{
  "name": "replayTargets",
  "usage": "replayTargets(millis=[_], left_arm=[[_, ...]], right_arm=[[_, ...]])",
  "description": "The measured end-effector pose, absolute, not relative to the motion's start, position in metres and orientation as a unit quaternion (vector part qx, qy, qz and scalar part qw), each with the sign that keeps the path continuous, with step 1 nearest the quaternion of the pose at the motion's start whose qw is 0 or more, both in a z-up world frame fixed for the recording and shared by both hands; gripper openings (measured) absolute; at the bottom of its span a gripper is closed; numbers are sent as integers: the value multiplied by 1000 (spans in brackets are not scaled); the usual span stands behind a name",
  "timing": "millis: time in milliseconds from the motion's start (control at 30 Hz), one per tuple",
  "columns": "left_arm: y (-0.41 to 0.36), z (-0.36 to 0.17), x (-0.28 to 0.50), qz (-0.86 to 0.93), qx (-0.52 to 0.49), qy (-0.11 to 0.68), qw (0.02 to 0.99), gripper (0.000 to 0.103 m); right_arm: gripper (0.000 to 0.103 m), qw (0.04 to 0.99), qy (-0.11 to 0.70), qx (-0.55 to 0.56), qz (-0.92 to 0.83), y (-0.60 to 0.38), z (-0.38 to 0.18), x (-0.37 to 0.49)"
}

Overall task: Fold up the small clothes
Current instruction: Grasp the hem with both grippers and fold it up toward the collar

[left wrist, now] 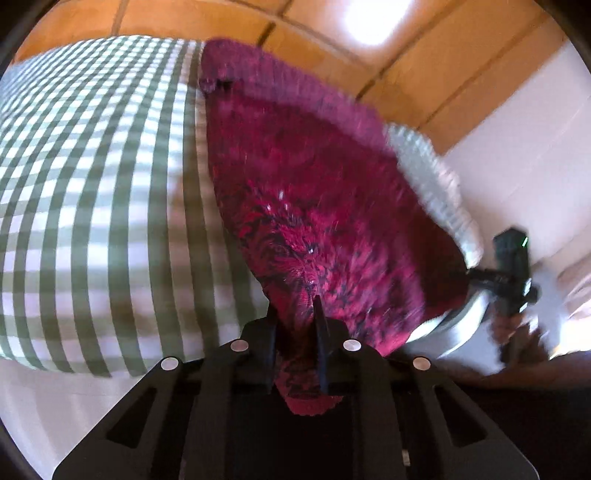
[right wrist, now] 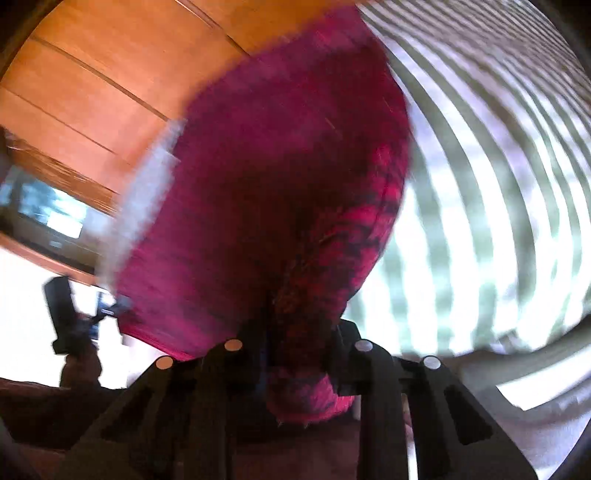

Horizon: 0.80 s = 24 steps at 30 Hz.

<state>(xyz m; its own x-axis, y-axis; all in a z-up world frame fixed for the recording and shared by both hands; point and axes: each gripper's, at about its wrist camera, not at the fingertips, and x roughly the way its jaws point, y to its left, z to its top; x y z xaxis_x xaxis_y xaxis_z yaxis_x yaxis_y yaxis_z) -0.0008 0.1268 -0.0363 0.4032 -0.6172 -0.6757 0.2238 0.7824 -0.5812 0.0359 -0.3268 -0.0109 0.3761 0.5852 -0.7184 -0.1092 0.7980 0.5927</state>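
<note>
A magenta-and-dark patterned small garment (left wrist: 314, 206) hangs stretched between my two grippers, above a green-and-white checked cloth (left wrist: 92, 184). My left gripper (left wrist: 297, 314) is shut on one edge of the garment, with fabric bunched between its fingers. In the right wrist view my right gripper (right wrist: 295, 325) is shut on another edge of the same garment (right wrist: 277, 177), which fills the middle of the frame. The right gripper also shows at the far right of the left wrist view (left wrist: 511, 273); the left gripper shows at the left of the right wrist view (right wrist: 70, 317). Both views are motion-blurred.
The checked cloth (right wrist: 480, 184) covers a surface below. A white ribbed item (left wrist: 436, 184) lies beyond the garment. Orange wooden panels (left wrist: 221, 14) are behind, with a bright window (right wrist: 48, 214) and a white wall (left wrist: 535, 129).
</note>
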Motion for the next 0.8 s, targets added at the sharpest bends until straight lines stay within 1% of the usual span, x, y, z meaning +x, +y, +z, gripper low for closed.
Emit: replayTargets(millis=[100,167,267,400,500,600,633,667,700,733,767,800], left_arm=[[137,-19,15,-276,-247,443,816,15],[137,-8,29,-285,-265,422,819,14],[133,5,63,-283,-278,401,826,14],[130,4,110,-259,-297,406,824,14],[131,-5,145,-236,-315,428,814,14],[132,-14,175,-207,-326,448,806,16],[135,-18,182,-202,-341,455,798,23],[138,-22,187,-197,-356,459,790,34],[144,-25,189,-195,-373,457,784,39],[149,-26,188,-194,-386,451,781,52],[156,-25,185,-183,-395,439,786,73],[165,-23,180,-161,-399,423,797,80]], right_arm=[[22,813,461,256,248,-325,22,56],[22,820,435,272,254,-326,33,76],[22,828,420,288,235,-327,32,109],[21,830,421,311,193,-335,18,148],[21,828,432,321,159,-344,5,173],[23,820,443,335,140,-352,-6,192],[24,818,447,336,137,-354,-10,199],[29,814,452,340,136,-356,-14,204],[37,811,452,345,139,-359,-17,204],[43,805,450,358,145,-362,-19,205],[57,801,448,367,152,-364,-19,204],[79,795,443,380,164,-366,-17,204]])
